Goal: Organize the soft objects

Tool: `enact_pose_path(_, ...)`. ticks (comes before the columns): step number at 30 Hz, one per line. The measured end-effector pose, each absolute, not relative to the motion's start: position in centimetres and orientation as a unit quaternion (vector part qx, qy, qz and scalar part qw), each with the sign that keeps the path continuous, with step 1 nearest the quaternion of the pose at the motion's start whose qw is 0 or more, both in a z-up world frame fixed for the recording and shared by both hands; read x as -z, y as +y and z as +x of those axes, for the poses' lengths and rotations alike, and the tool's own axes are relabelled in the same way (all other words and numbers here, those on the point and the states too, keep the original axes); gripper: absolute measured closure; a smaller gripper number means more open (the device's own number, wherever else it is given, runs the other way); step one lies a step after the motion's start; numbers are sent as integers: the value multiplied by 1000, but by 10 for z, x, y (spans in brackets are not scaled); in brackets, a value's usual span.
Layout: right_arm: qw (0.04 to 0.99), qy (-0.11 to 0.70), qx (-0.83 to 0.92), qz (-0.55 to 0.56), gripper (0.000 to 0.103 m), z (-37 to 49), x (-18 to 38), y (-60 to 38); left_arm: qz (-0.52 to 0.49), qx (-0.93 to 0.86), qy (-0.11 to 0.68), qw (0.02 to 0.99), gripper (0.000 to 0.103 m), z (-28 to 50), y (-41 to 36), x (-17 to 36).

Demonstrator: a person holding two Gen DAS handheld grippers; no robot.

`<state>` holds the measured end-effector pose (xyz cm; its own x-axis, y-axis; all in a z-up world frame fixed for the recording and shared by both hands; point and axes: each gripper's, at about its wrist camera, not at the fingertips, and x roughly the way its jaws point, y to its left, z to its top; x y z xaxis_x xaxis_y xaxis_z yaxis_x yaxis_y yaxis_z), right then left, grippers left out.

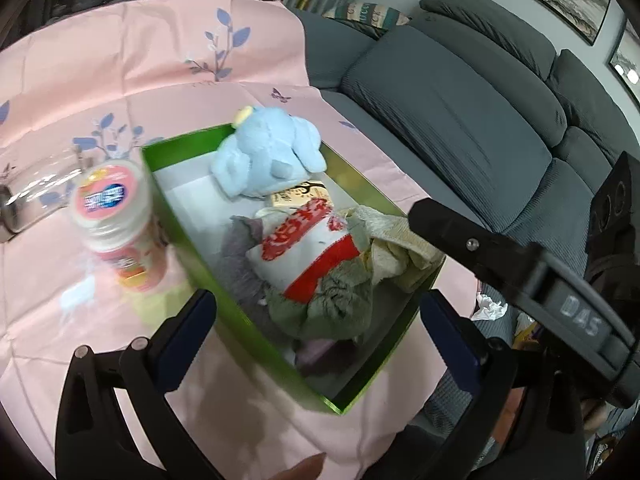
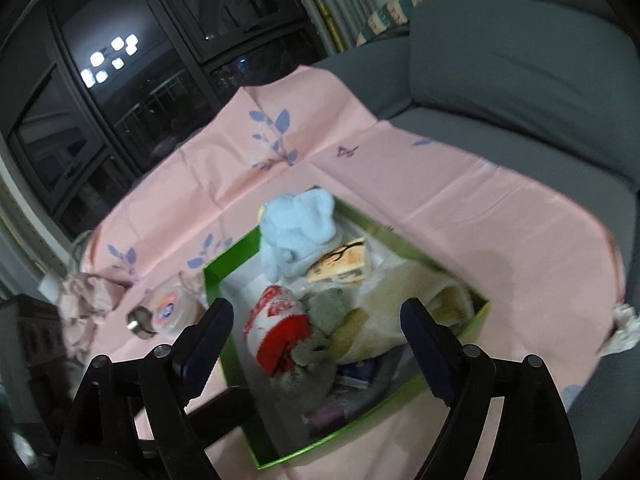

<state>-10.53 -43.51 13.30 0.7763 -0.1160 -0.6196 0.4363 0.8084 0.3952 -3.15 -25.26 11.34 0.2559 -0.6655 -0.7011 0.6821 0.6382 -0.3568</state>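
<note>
A green box [image 1: 176,216] [image 2: 214,292] sits on a pink cloth. It holds a light blue plush toy [image 1: 268,148] [image 2: 298,228], a white and red sock [image 1: 308,244] [image 2: 280,328], a grey-green cloth [image 1: 332,296] [image 2: 328,308] and a cream cloth [image 1: 392,240] [image 2: 404,300]. My left gripper [image 1: 316,328] is open and empty above the box's near end. My right gripper [image 2: 316,340] is open and empty over the box. One of its black fingers [image 1: 480,248] shows in the left wrist view above the cream cloth.
A pink and white jar [image 1: 116,220] [image 2: 172,308] stands left of the box. A clear glass [image 1: 36,192] lies further left. A crumpled pink cloth [image 2: 84,300] lies at the cloth's left edge. A grey sofa [image 1: 460,100] [image 2: 520,52] runs behind and to the right.
</note>
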Motion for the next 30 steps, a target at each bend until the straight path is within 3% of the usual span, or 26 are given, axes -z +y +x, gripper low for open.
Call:
enact_pose_path(6, 911, 283, 175, 245, 17, -113, -147, -426, 26, 402, 411, 818, 1, -43, -231, -128)
enact_pose_path(10, 917, 280, 176, 223, 9, -117, -154, -414, 27, 388, 406, 827, 1, -45, -218, -133)
enact_pose_path(30, 919, 297, 184, 184, 9, -141, -175, -361, 29, 355, 385, 851, 1, -66, -171, -148)
